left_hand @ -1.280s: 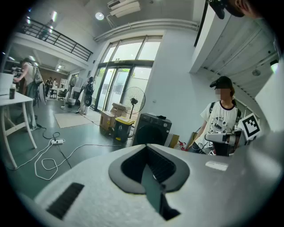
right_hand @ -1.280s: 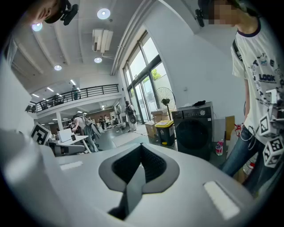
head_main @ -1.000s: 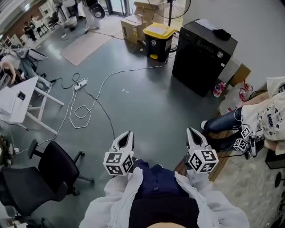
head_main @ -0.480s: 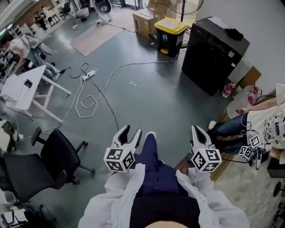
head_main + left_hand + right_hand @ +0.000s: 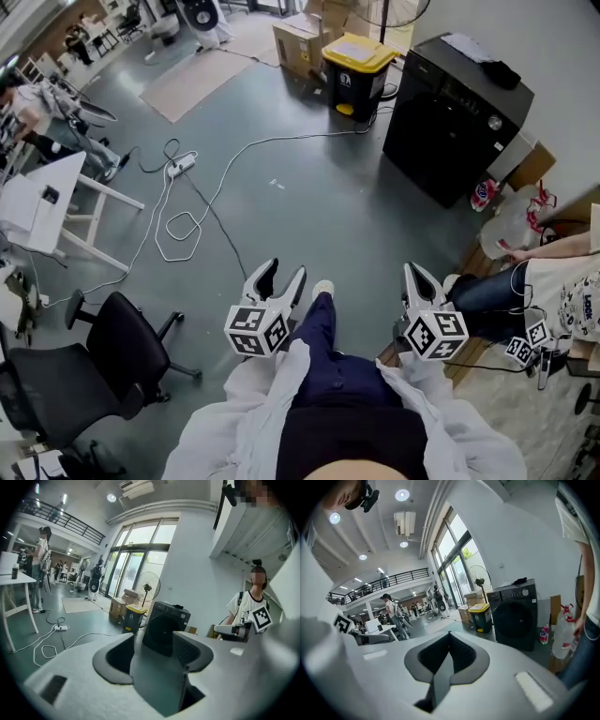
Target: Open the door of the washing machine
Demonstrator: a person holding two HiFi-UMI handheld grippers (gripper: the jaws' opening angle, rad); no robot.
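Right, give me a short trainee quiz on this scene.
1. True or false: the door of the washing machine is already open.
2. Which gripper has its jaws apart?
3. What stands beside the washing machine? A a yellow-lidded bin, B a ladder, C a fridge.
Key: 1 false, it is shut. 2 the left gripper, whose jaws have just been opening with nothing between them; the right gripper is shut. 3 A.

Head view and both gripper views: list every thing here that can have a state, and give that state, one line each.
washing machine door: closed
yellow bin lid: shut
left tongs: open, have just been opening, nothing between them
right tongs: shut, empty
office chair: upright, unoccupied
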